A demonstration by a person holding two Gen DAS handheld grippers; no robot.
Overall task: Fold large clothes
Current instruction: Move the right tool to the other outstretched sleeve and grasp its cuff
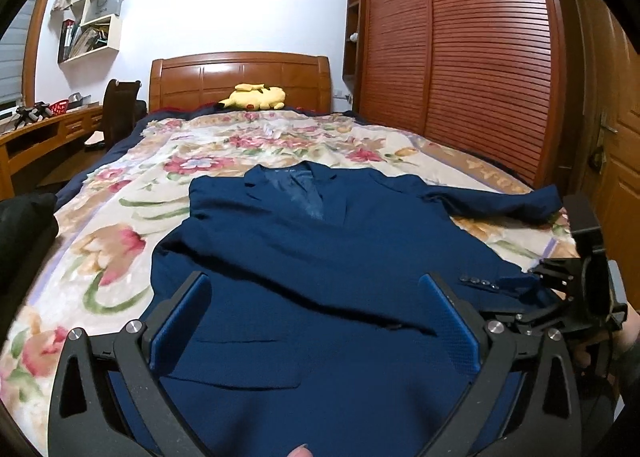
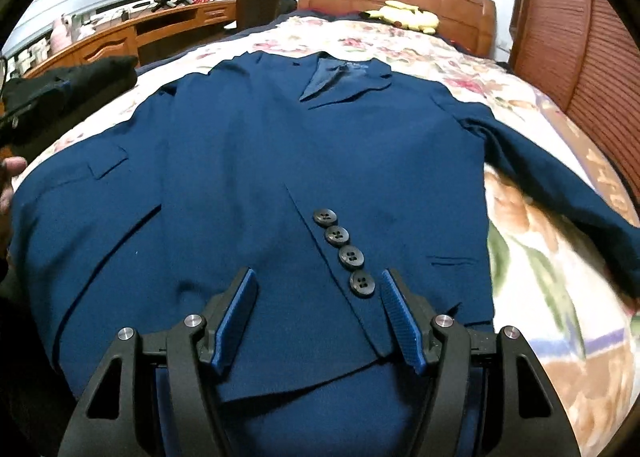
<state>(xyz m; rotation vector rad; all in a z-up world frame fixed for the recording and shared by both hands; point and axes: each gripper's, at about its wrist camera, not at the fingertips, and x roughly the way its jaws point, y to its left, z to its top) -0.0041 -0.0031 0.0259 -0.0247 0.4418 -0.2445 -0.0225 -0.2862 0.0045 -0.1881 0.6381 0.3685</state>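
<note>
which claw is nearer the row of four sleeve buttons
Right. The right claw hovers open directly at the buttons, the lowest between its fingers. The left claw hangs open over the jacket's front, buttons off to its side.

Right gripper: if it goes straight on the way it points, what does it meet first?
Probably the sleeve cuff with its four buttons, lying folded across the blue jacket; the right gripper is open over it. Depth is uncertain.

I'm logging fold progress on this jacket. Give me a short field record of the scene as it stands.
garment: navy jacket, front up on the floral bedspread
folded sleeve: laid across the front, cuff buttons showing
other sleeve: spread out sideways
left claw: open, over the hem, nothing held
right claw: open, pads either side of the cuff
far end: yellow plush toy by the headboard
</note>
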